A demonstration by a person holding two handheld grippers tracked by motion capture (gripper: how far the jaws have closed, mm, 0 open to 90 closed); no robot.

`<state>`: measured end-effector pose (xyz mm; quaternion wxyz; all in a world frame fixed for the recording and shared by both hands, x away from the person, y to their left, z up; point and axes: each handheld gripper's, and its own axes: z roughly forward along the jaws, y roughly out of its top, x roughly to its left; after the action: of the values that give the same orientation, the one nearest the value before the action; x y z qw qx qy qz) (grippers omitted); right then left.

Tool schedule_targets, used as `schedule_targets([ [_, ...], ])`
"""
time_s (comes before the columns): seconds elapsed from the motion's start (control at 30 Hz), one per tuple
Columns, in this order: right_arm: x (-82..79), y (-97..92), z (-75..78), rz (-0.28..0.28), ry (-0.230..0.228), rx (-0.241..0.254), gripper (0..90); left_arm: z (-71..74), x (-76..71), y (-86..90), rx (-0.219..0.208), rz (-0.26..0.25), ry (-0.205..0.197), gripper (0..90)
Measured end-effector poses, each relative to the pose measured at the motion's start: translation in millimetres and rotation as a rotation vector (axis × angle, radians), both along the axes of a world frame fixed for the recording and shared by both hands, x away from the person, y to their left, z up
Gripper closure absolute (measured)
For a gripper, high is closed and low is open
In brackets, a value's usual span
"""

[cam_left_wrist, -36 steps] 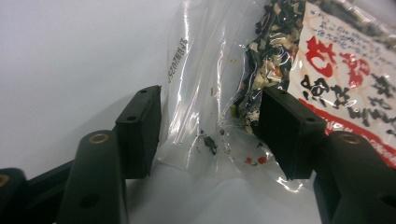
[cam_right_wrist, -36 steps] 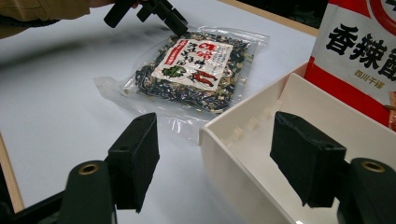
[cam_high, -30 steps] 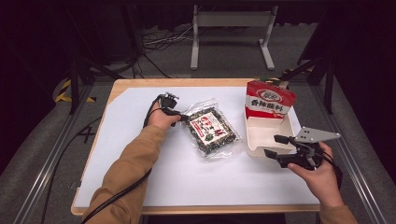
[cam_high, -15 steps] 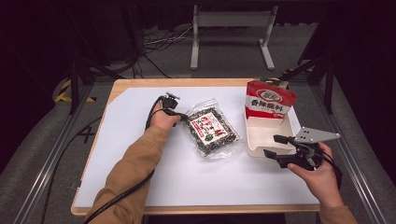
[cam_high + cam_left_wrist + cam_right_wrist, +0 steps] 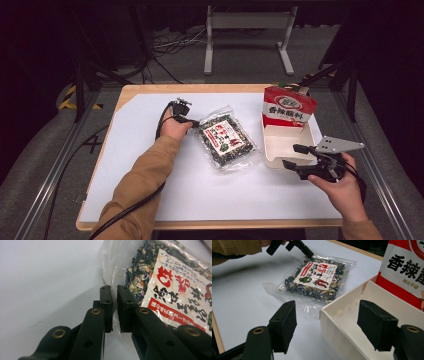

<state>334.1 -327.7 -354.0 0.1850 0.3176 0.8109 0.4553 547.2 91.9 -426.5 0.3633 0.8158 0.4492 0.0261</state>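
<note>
At the frame's centre the seaweed packet (image 5: 226, 141) lay flat on the table (image 5: 150, 150), its clear edge pinched by the left gripper (image 5: 114, 296), which probably needed a deeper bite before lifting, while the right gripper (image 5: 296, 157) waited spread beside the white tray (image 5: 272, 160).

I see a clear packet of dried flakes (image 5: 227, 141) lying flat mid-table, red snack bag (image 5: 288, 106) upright in a white tray (image 5: 277, 150).

Red packet (image 5: 405, 270) cropped at frame edge
</note>
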Motion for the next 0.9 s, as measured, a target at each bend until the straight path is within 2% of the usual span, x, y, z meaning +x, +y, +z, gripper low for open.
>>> schedule_targets([
  [0.2,0.7,1.3,0.4,0.007,-0.007,0.001,33.3,15.6,-5.4,7.0,-0.042,-0.009,-0.042,85.9],
  [0.37,1.5,3.8,0.2,0.017,-0.011,0.003,35.0,36.8,-14.4,10.0,-0.049,-0.024,-0.106,86.4],
  [0.43,1.6,4.1,0.3,0.018,-0.012,0.002,35.4,42.1,-17.0,10.5,-0.045,-0.03,-0.115,86.5],
  [0.6,1.7,5.5,1.8,0.026,-0.023,0.003,37.2,65.2,-29.3,14.4,-0.074,-0.057,-0.189,86.6],
  [0.83,2.4,7.2,3.6,0.039,-0.038,0.01,39.5,91.9,-48.1,16.8,-0.086,-0.078,-0.282,86.8],
  [0.9,2.5,8.2,4.5,0.044,-0.038,0.01,40.3,102.2,-56.3,16.2,-0.09,-0.106,-0.319,86.9],
])
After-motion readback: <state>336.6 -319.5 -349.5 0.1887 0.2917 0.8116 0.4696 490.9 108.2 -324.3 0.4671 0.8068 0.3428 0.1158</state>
